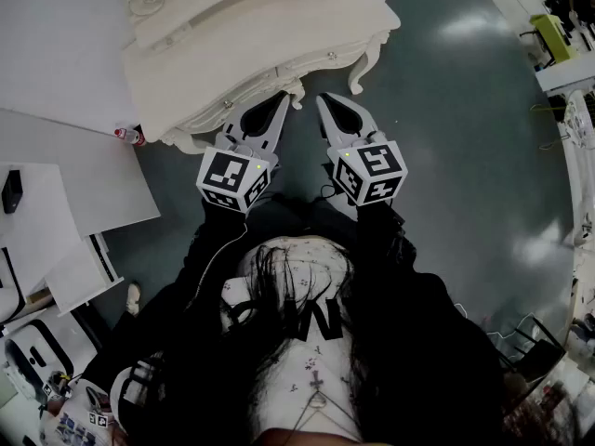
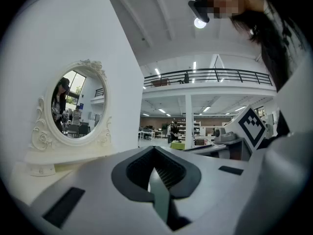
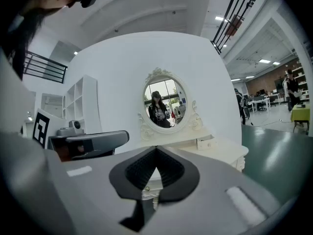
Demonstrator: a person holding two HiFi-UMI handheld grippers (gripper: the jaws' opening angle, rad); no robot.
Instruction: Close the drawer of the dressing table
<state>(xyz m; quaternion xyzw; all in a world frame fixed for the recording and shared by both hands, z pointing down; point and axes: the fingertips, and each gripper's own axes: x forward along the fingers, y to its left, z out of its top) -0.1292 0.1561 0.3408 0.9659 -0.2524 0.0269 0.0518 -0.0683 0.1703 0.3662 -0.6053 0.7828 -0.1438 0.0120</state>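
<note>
L gripper (image 1: 283, 95) + R gripper (image 1: 323, 98) are side by side and both aimed about level at the front of the dressing table (image 1: 279, 35).

**Jaws:** both pairs are together, tips meeting, nothing between them. Same in the L and R gripper views: pads closed to a point, no obj clamped.

**Drawer:** the drawer front (image 1: 270, 80) sits just ahead of both tip pairs, under the tabletop edge. In the R gripper view its knob (image 3: 147, 188) shows just below the closed tips. In the head view the tips overlap the front edge. Can't tell if they actually touch it.

**Other items:** the mirror (image 3: 165, 102) is well beyond and above the R jaws. A small box drawer (image 3: 205, 142) on the tabletop is beyond and to the right of them, and its state isn't readable.

**Progress (judged):** from above, no open drawer interior shows between tabletop and front. The front looks about flush w/ the table apron, so the drawer seems shut or v. nearly shut. If any gap is left it's hidden under the tabletop lip.

**Left to do:** prob. only a last nudge w/ the closed tips to seat it, then back both grippers off.
</note>
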